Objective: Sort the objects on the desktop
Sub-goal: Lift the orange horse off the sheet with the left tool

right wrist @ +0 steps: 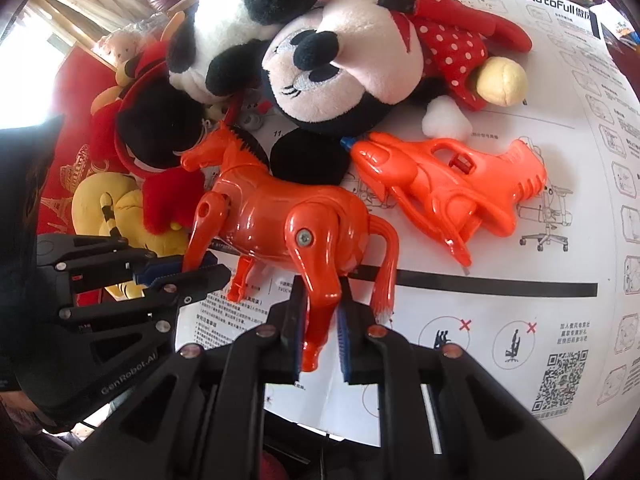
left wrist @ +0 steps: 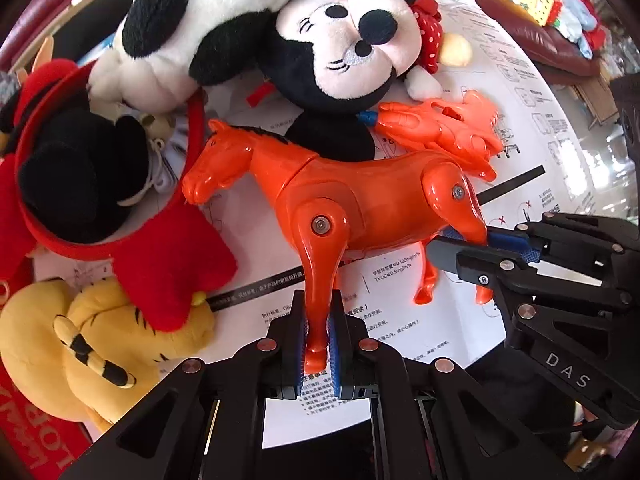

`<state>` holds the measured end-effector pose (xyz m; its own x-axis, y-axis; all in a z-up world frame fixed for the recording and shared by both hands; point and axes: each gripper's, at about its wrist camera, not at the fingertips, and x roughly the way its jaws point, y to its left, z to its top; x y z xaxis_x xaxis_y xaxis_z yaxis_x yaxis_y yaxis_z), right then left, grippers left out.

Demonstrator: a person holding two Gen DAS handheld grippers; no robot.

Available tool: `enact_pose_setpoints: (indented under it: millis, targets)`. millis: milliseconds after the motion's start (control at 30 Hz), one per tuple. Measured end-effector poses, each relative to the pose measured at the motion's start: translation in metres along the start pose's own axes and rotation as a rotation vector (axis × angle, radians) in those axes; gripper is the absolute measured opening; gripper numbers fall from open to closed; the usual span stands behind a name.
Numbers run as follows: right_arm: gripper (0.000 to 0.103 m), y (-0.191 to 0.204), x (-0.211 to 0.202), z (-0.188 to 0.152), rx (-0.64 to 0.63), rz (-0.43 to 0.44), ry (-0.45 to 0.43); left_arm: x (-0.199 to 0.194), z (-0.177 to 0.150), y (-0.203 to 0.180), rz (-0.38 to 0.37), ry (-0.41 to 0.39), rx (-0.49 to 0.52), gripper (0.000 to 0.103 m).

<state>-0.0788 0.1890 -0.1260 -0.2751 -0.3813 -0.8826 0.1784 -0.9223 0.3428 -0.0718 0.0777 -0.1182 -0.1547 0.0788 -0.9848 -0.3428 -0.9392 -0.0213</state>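
While both grippers pinch its legs, glossy plastic horse stands.

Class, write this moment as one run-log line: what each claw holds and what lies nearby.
left claw: shut on orange horse front leg | right claw: shut on hind leg | orange water gun: behind horse, on paper

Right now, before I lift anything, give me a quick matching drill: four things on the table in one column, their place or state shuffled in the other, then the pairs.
Things:
1. orange horse
2. orange water gun
3. Minnie plush
4. yellow tiger plush

Places or states:
A. lying flat on the instruction sheet, ungripped
B. far left, partly under red plush
C. front leg in the left gripper, hind leg in the right gripper
D. face up behind the horse, in polka-dot dress

Pairs: 1-C, 2-A, 3-D, 4-B
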Motion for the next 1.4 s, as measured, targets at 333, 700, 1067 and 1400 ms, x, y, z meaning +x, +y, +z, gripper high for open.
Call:
enact_pose_setpoints:
  millis: [333, 700, 1067, 1400]
  targets:
    - [0.014, 0.007, -0.004, -0.002, -0.011, -0.019, -0.016, -0.006, -0.006, 0.001, 0.018, -0.048, 0.016, 0.009]
    - [0.014, 0.012, -0.016, -0.005, -0.026, -0.020, -0.057, -0.024, -0.014, 0.007, -0.058, -0.137, 0.002, 0.009]
    - [0.014, 0.014, -0.031, -0.010, -0.049, -0.010, -0.101, -0.032, -0.017, 0.009, -0.105, -0.158, -0.030, 0.009]
    - [0.015, 0.012, -0.041, -0.018, -0.063, -0.028, -0.114, -0.040, -0.022, 0.002, -0.101, -0.178, -0.021, 0.009]
